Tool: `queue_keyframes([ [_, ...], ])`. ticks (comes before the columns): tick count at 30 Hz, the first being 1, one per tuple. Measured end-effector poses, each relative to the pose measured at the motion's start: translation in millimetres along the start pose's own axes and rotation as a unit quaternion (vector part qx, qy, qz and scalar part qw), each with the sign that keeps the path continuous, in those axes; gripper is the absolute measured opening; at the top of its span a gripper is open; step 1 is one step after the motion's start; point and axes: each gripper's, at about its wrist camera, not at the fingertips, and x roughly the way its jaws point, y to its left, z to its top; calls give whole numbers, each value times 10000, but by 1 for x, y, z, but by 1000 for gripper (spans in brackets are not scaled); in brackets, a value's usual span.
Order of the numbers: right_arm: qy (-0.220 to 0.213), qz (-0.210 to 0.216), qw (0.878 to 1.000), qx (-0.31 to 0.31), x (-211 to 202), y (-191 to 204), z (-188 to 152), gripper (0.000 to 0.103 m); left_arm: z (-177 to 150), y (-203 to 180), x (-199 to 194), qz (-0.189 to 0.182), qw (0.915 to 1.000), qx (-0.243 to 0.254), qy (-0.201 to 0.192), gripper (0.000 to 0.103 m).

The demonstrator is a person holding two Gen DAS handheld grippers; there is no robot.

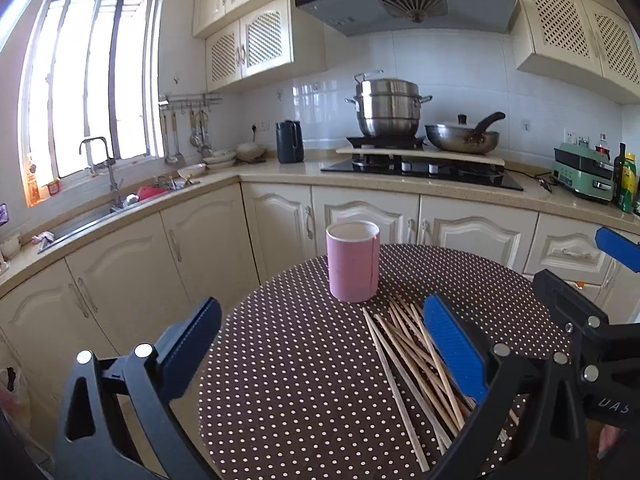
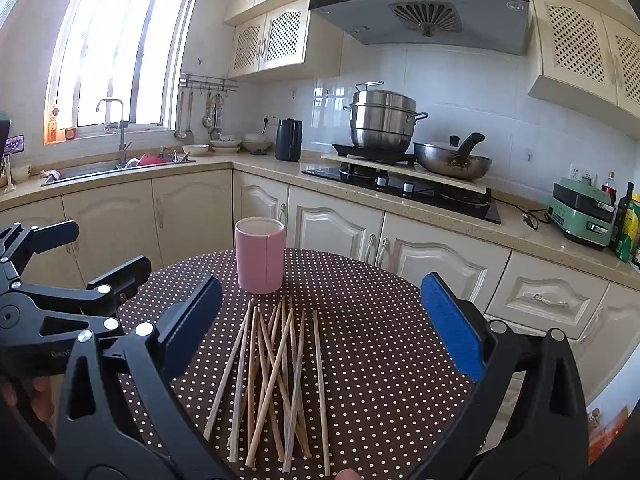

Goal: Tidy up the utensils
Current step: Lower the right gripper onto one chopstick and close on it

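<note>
Wooden chopsticks [image 2: 276, 380], roughly 10 to 12 in 1 crossed, overlapping pile (exact count unclear), lie flat on the dotted brown tablecloth [image 2: 380, 360] just in front of 1 pink cup [image 2: 260, 256]. The cup stands upright, apart from the pile. 2 grippers hover on the near side of the cup: left gripper [image 1: 320, 344] and right gripper [image 2: 324, 324], each spread wide with nothing between its 2 blue-padded fingers.

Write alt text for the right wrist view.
A loose pile of thin wooden chopsticks lies on a brown polka-dot round table, between the open blue-padded right gripper fingers. Behind the pile stands an empty pink cylindrical cup; kitchen cabinets beyond.
</note>
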Motion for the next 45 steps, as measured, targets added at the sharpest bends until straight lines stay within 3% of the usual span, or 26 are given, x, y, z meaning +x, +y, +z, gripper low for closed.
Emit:
queue_keyframes([
  [2, 251, -4, 9996, -126, 16, -3, -3, 97, -2, 3, 25, -221, 9987, -117, 442, 99],
  [5, 699, 95, 9974, -172, 47, -14, -6, 87, -8, 8, 66, -616, 9917, -238, 1106, 99],
  [11, 1775, 533, 9826, -133, 113, -29, -25, 72, -27, 3, 136, -788, 9703, -413, 2248, 99],
  [15, 2428, 942, 9655, 24, 144, -37, -43, 58, -44, -5, 166, -943, 9505, -582, 2902, 86],
  [18, 2736, 1189, 9543, 142, 155, -43, -54, 54, -54, -10, 181, -803, 9425, -527, 3200, 78],
  [20, 2883, 1311, 9482, 252, 159, -47, -59, 54, -59, -13, 186, -862, 9375, -618, 3314, 75],
  [26, 3153, 1585, 9351, 332, 168, -53, -65, 54, -65, -26, 197, -688, 9369, -394, 3404, 75],
  [31, 3363, 1686, 9262, 273, 175, -51, -67, 54, -58, -50, 216, -404, 9311, 89, 3623, 76],
  [38, 3559, 1782, 9172, 205, 186, -52, -64, 54, -51, -51, 242, -403, 9294, 104, 3667, 76],
  [41, 3724, 1847, 9092, 226, 198, -55, -61, 51, -48, -40, 243, -424, 9304, 130, 3638, 70],
  [45, 3971, 1842, 8989, 181, 215, -57, -61, 45, -47, -28, 237, -421, 9324, 107, 3589, 52],
])
